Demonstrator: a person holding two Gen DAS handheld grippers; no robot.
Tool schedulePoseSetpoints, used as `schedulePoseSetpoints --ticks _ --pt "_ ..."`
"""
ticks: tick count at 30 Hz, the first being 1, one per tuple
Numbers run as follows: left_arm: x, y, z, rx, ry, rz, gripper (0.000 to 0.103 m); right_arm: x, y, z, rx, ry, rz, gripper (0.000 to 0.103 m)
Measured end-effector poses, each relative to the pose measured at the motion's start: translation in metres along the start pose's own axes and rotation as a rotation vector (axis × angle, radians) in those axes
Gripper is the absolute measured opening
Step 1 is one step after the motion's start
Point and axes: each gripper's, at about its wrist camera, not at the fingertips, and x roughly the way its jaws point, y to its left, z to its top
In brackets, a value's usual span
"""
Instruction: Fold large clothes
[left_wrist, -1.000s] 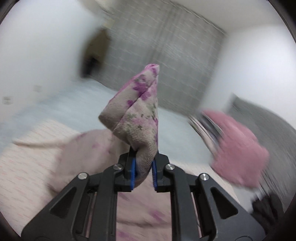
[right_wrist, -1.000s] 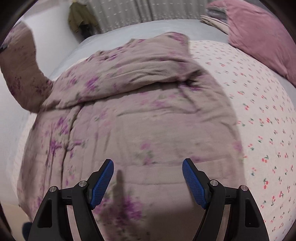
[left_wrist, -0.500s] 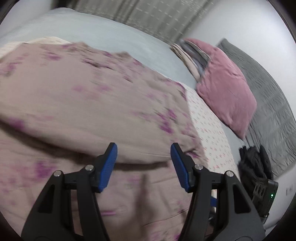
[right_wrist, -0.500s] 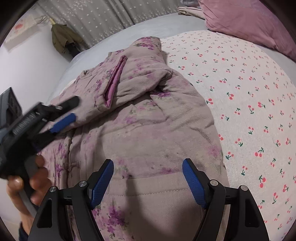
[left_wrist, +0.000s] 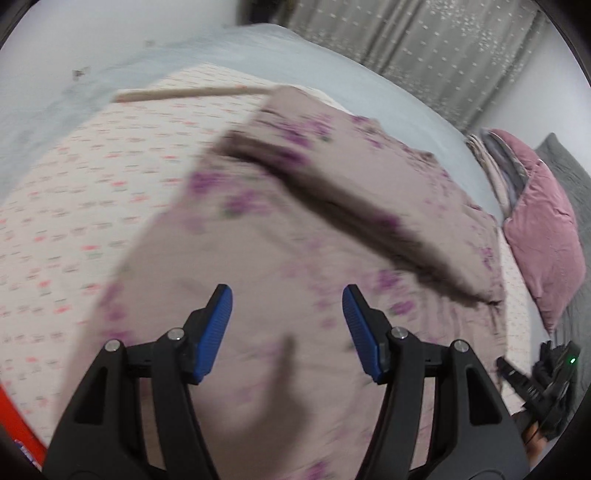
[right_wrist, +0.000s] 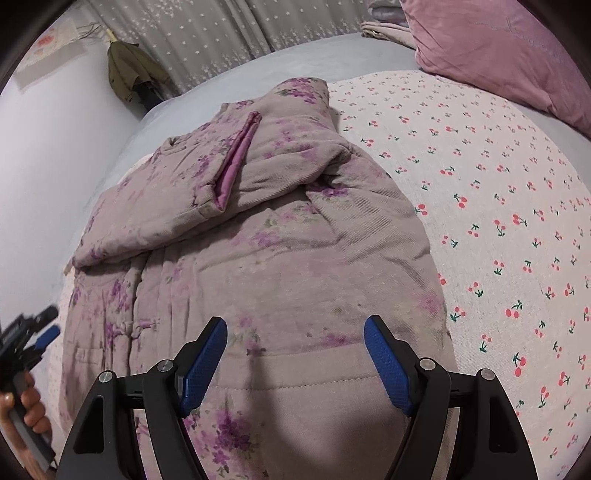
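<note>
Puffy quilted floral jacket (right_wrist: 280, 236) on cherry-print sheet (right_wrist: 498, 192)

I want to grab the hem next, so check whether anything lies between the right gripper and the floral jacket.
Nothing visible does. The right gripper is open right over the floral jacket, with only bare fabric between its fingers. The sleeve lies folded across the chest farther off, and the pink pillow sits well off to the side.

The left claw (left_wrist: 287, 332) has let go of the sleeve (right_wrist: 207, 192), now laid across the jacket (right_wrist: 258, 280).
</note>
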Motion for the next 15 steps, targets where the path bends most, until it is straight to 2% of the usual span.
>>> schedulePoseSetpoints --ticks 5,8,10,11,12,15 --pt "-0.017 0.043 -0.021 -0.01 -0.023 0.065 0.065 -0.002 0.003 -0.002 -0.018 -0.025 -0.051 0.078" --pt "-0.007 0.061 -0.036 0.005 -0.008 0.115 0.065 0.001 0.004 -0.004 -0.02 -0.016 -0.052 0.078" --pt "0.015 0.076 -0.047 -0.007 0.044 0.148 0.065 0.007 0.004 -0.007 -0.028 0.018 -0.027 0.078" --pt "0.027 0.084 -0.054 -0.02 0.078 0.136 0.065 0.015 0.003 -0.01 -0.037 0.056 -0.02 0.08" --pt "0.028 0.087 -0.056 -0.018 0.074 0.116 0.065 0.022 0.003 -0.013 -0.051 0.083 -0.029 0.08" --pt "0.01 0.086 -0.055 0.007 0.021 0.1 0.065 0.024 0.006 -0.017 -0.099 0.071 -0.058 0.08"
